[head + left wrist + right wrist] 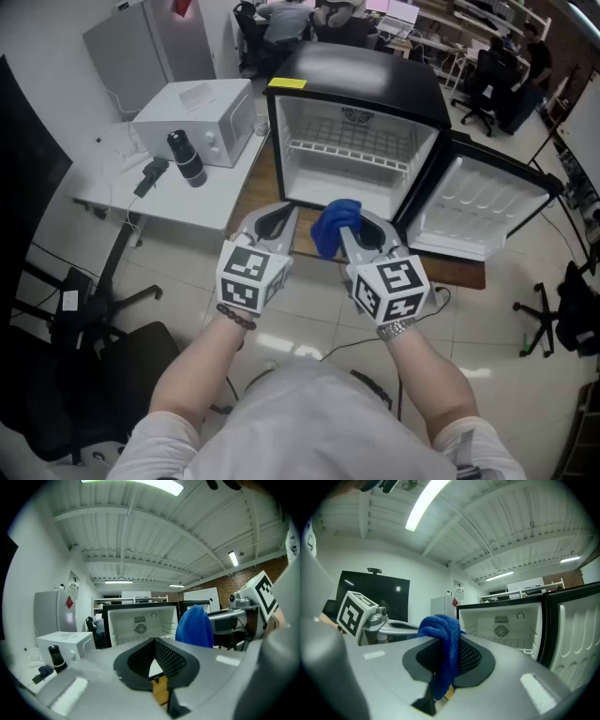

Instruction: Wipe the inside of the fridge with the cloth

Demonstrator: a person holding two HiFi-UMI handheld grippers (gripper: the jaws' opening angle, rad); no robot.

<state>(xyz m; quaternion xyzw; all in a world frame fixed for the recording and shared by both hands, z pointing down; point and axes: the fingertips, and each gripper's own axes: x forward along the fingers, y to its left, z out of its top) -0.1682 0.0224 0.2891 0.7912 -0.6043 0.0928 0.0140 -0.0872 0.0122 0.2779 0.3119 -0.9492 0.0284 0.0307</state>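
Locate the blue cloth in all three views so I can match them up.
Head view: blue terry cloth at centre, pinched in the right tool, just below the open black mini fridge with white lining.
Left gripper view: right of centre.
Right gripper view: centre, draped between the jaws.
Shared landmark: the fridge, centre-left and right in the gripper views.

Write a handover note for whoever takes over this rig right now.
Left claw: shut, empty, level with the right one in front of the fridge.
Right claw: shut on the blue cloth, which hangs from its jaws.
Fridge: door swung open to the right, inside in plain view.
Done: cloth in grip, door open.
Left: all the wiping; the cloth is not yet inside the fridge.
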